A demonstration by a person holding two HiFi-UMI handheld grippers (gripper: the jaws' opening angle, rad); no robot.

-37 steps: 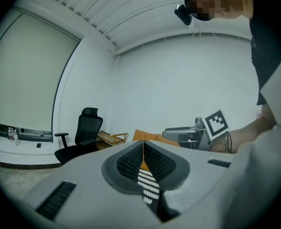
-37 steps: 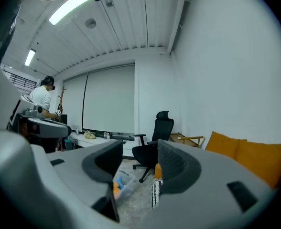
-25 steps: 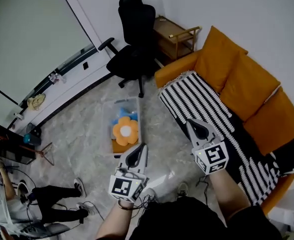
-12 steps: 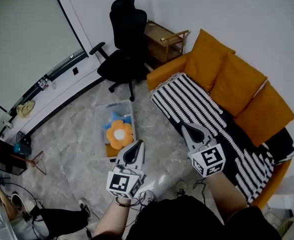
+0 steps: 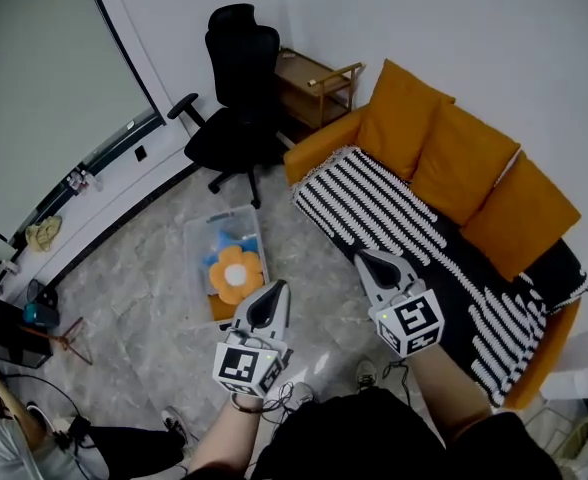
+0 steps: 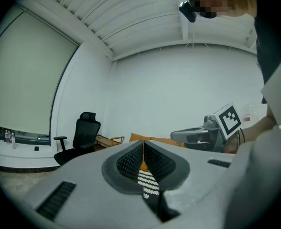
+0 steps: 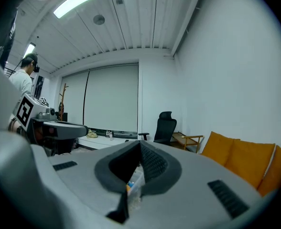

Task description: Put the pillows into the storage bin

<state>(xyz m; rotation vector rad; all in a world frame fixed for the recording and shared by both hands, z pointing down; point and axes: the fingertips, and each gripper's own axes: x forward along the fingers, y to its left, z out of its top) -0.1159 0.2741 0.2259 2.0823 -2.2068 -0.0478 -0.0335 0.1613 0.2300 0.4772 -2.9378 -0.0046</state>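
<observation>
Pillows (image 5: 236, 271) lay inside the clear storage bin (image 5: 196, 240), far left; probably why left gripper (image 5: 273, 296) and right gripper (image 5: 368, 263) hovered closed and empty.

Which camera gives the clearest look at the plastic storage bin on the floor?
The head view: the whole storage bin shows from above, with a flower pillow inside. The right gripper view catches only a sliver of the bin between its jaws; the left gripper view misses it.

Living room: orange sofa (image 5: 454, 163), office chair (image 5: 236, 68)
</observation>
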